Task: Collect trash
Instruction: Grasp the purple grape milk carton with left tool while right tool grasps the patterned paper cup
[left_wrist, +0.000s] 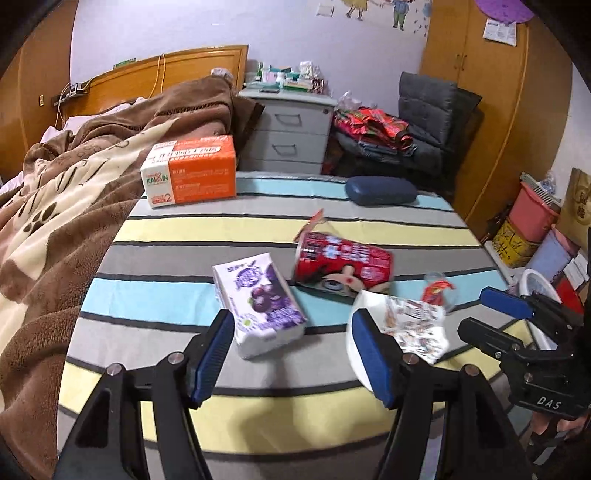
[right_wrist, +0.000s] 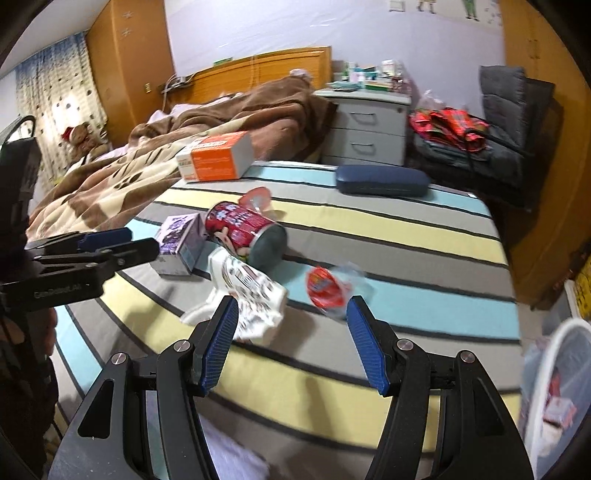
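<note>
Left tool (left_wrist: 291, 354) open, purple carton (left_wrist: 260, 301) just ahead, untouched

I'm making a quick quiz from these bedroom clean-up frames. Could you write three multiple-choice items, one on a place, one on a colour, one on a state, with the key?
1. Where does the orange and white box sit?
A. on the bed's far edge, beside the brown blanket
B. on the grey drawer unit
C. in the white basket

2. What colour is the hard case on the striped bedspread?
A. yellow
B. dark blue
C. pink

3. How does the red snack can lie?
A. upright, lid sealed
B. on its side
C. held in the left tool

Key: 1 A, it rests against the blanket; 2 B, both views show it navy; 3 B, its round end faces sideways and both tools are open and empty.
</note>
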